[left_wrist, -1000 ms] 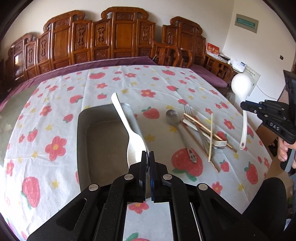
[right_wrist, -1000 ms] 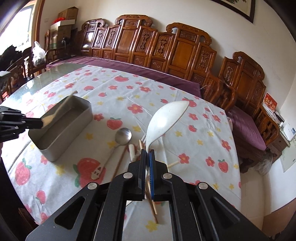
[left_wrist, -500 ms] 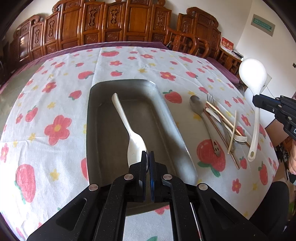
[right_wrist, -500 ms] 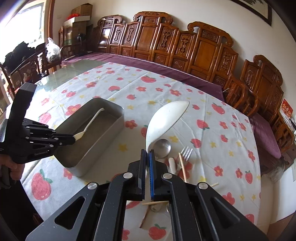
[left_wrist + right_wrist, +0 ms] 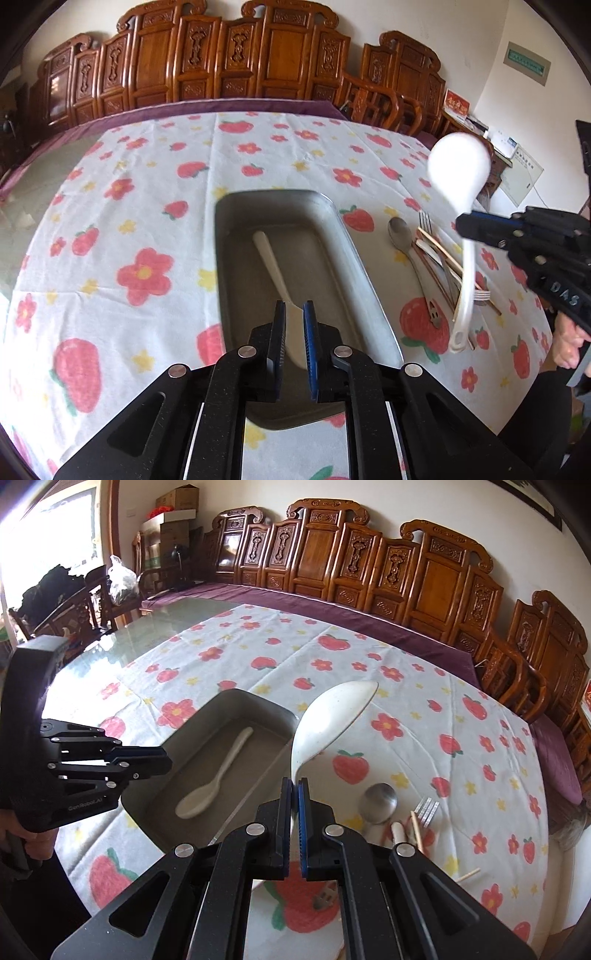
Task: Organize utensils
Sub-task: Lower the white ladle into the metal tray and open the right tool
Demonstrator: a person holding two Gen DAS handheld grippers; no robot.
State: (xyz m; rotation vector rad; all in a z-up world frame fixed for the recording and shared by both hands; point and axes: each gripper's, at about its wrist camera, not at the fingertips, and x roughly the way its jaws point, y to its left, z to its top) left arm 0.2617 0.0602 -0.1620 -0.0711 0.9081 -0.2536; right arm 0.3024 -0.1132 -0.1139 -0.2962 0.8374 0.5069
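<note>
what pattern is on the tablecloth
White tablecloth printed with red strawberries, red flowers and small yellow stars; the right wrist view shows it best.

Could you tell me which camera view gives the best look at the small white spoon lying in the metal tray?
The right wrist view: the small white spoon lies whole and unobstructed on the floor of the metal tray. In the left wrist view, the open left tool frames and partly hides its bowl; only the handle shows clearly.
</note>
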